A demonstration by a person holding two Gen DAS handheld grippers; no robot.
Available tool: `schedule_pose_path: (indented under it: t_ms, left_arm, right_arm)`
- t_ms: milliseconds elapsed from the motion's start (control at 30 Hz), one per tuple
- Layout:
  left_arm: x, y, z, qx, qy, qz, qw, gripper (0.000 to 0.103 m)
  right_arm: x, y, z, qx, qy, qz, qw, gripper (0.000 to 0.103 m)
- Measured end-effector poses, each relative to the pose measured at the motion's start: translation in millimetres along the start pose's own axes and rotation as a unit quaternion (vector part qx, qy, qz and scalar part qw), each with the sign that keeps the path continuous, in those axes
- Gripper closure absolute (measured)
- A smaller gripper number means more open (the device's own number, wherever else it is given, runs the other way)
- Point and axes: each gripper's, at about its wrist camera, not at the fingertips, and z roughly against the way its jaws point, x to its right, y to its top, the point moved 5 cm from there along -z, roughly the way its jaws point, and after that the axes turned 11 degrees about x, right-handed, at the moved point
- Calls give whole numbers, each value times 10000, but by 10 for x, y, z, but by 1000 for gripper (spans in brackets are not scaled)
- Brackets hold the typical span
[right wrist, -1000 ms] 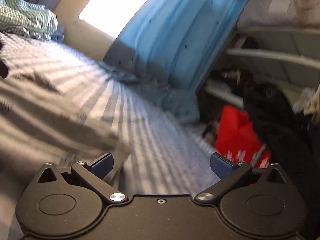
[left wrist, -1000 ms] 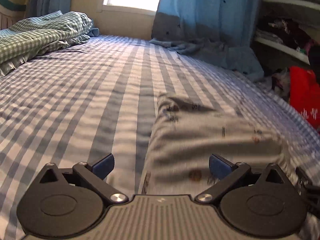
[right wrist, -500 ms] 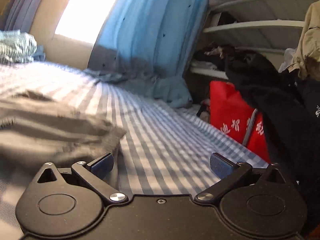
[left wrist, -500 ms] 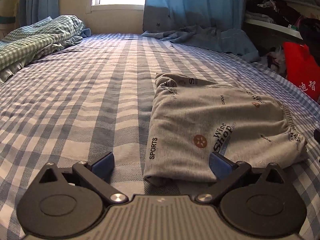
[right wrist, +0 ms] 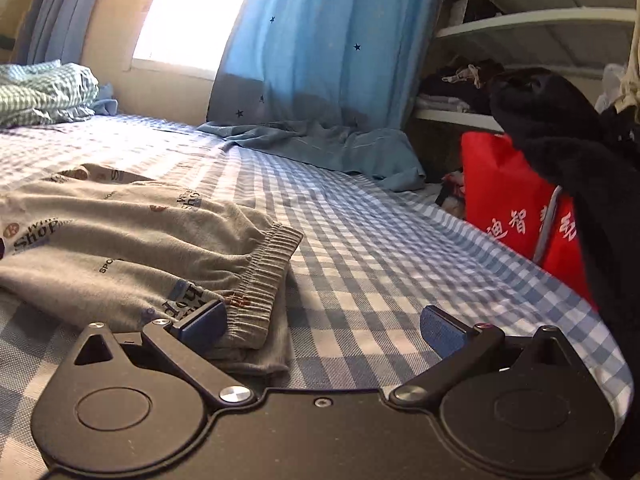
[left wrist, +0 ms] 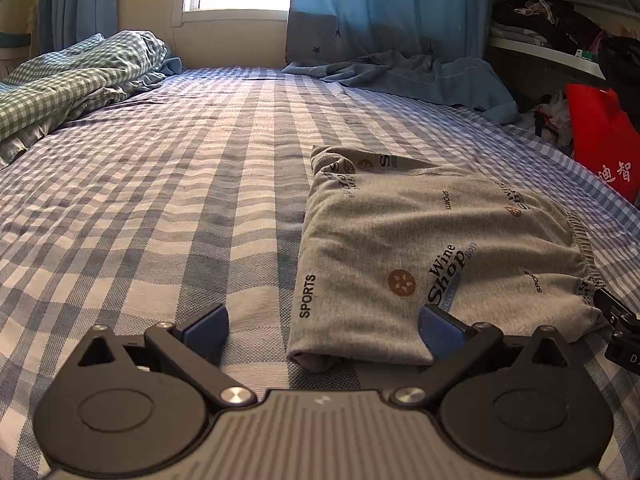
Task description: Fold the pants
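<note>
Grey printed pants [left wrist: 432, 248] lie folded into a compact rectangle on the blue checked bed sheet [left wrist: 160, 208], with the ribbed waistband [right wrist: 264, 280] at their right end. My left gripper [left wrist: 323, 322] hovers open just in front of the fold's near left corner, nothing between its fingers. My right gripper [right wrist: 322, 324] is open too, low over the sheet by the waistband, its left fingertip [right wrist: 204, 322] against the fabric edge. The right gripper's tip [left wrist: 618, 316] shows at the right edge of the left wrist view.
A green checked quilt [left wrist: 76, 76] is bunched at the far left of the bed. Blue star curtains [left wrist: 384, 12] hang at the window, their hem pooled on the mattress [right wrist: 320, 144]. Beside the bed's right edge stand a red bag [right wrist: 516, 208], dark clothing [right wrist: 568, 148] and shelves [right wrist: 532, 20].
Both grippers have steadied and lowered beside the pants; the blur is gone. The pants now lie flat and still. Both grippers stay open throughout.
</note>
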Motion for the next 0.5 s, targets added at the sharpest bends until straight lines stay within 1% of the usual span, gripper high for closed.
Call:
schedule_pose_path:
  t_ms: [133,267,367,500]
  left_arm:
    - [0,4,3,-1,1,-1,10000,1]
    - [-1,6,3,0,0,-1,10000,1]
    - [-1,6,4,0,2,-5,10000,1]
    - [-1,5,4,1,0,-3,10000,1]
  right_arm:
    - [-5,4,2,30,-17,25,10000,1]
    - [-57,1,38,180,-127,263,9994,1]
    - [-140,-11,99,410,-273,621,9969,1]
    - [-259,-43,196,784,-483,1192,9886,1]
